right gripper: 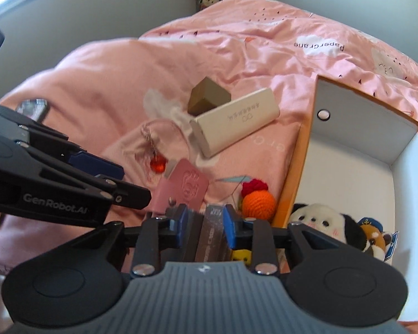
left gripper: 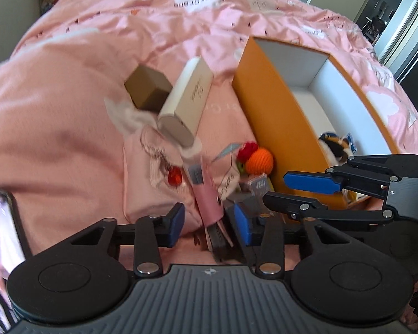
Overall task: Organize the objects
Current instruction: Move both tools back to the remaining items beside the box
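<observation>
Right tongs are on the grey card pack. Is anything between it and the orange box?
Nothing tall. The grey pack sits in the right tongs beside the orange box. Only the crocheted orange ball lies near the box's wall, off the direct path. Inside, plush toys fill the near corner; the rest is bare.

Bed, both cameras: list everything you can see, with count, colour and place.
bedding: one, pink, under everything
storage box: one, orange, right side
plush toys: two, black-white and brown-white, in storage box
crochet ball: one, orange, beside storage box
long case: one, cream, mid-bed
cube box: one, brown, behind long case
card holder: one, pink, near edge
charm: one, red, left of card holder
phone: one, lit screen, far left
grey pack: one, grey, near edge
left gripper: black, jaws open around card holder
right gripper: black, jaws shut on grey pack
</observation>
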Demonstrator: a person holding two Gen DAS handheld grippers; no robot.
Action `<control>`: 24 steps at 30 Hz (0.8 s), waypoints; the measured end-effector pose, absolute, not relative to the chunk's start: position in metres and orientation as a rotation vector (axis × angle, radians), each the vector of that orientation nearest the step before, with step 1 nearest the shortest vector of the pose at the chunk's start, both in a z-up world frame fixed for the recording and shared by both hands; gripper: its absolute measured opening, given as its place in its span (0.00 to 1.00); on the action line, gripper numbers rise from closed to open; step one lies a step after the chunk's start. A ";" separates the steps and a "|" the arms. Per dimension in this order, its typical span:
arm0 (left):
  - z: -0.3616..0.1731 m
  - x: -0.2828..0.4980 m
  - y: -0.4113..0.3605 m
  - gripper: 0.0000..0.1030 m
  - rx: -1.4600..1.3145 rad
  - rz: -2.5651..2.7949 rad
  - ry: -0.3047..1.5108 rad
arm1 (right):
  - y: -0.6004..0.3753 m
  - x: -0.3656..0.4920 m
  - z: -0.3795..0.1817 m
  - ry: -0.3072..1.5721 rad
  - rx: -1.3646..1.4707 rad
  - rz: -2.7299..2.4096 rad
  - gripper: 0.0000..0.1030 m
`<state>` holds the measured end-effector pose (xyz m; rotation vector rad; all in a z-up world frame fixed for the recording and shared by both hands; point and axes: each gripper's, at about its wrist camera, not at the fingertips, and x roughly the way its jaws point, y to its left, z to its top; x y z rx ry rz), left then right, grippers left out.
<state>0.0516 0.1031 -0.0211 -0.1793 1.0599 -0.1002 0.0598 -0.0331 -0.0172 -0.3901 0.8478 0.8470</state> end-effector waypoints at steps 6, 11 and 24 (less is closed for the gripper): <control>-0.037 0.047 0.101 0.35 -0.206 -0.113 1.104 | -0.035 0.052 -0.028 0.852 -0.442 0.814 0.27; -0.036 0.042 0.099 0.33 -0.234 -0.157 1.074 | -0.035 0.045 -0.027 0.830 -0.500 0.784 0.27; -0.050 0.051 0.082 0.47 -0.343 -0.160 1.078 | -0.043 0.030 -0.029 0.783 -0.571 0.778 0.20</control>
